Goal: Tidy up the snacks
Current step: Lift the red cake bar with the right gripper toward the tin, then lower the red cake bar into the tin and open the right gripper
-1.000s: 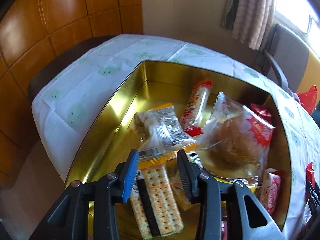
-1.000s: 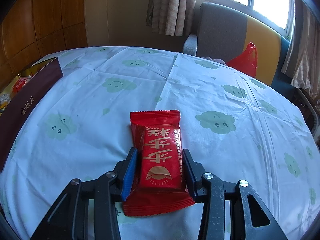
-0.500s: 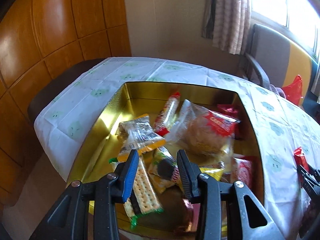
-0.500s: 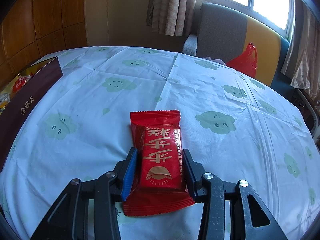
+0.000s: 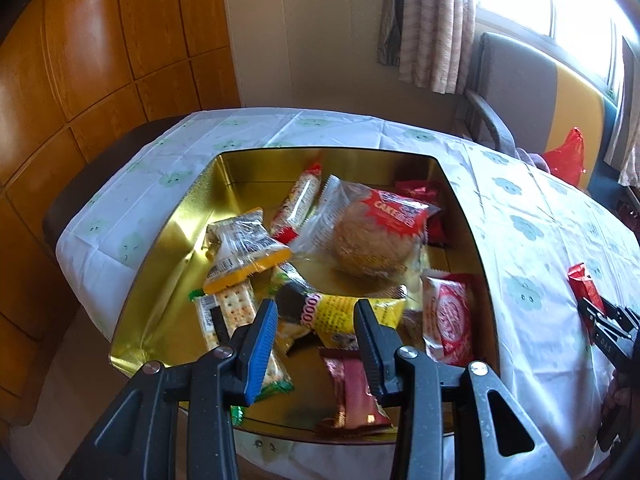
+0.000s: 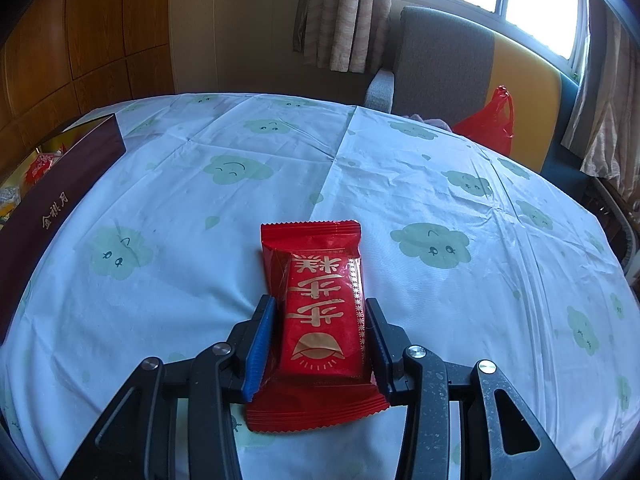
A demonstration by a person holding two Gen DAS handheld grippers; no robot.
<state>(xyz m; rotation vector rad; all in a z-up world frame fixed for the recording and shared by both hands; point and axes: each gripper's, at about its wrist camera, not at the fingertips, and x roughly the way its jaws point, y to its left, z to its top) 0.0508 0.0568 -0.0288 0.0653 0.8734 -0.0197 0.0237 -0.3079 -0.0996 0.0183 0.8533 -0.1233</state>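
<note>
A gold tin [image 5: 176, 216] on the cloud-print tablecloth holds several snacks: a cake bun in a clear and red wrapper [image 5: 376, 236], a cracker pack [image 5: 236, 312], a yellow packet [image 5: 352, 312] and a red-and-white packet [image 5: 448, 316]. My left gripper [image 5: 315, 308] hovers open above the tin's near end with nothing between its fingers. A red snack packet [image 6: 316, 248] lies flat on the cloth, and my right gripper [image 6: 320, 304] is shut on its sides. In the left wrist view the right gripper [image 5: 600, 320] and that packet [image 5: 582, 284] show to the right of the tin.
The tin's maroon outer wall [image 6: 60, 184] stands at the left of the right wrist view. A grey and yellow chair [image 6: 460, 64] with a red plastic bag [image 6: 492, 124] sits behind the table. Wood panelling [image 5: 100, 60] lines the left wall. The table edge is close below the tin.
My left gripper has pulled back and risen from the tin, so more of the tin and its near snacks show. The right gripper and red packet have not moved.
</note>
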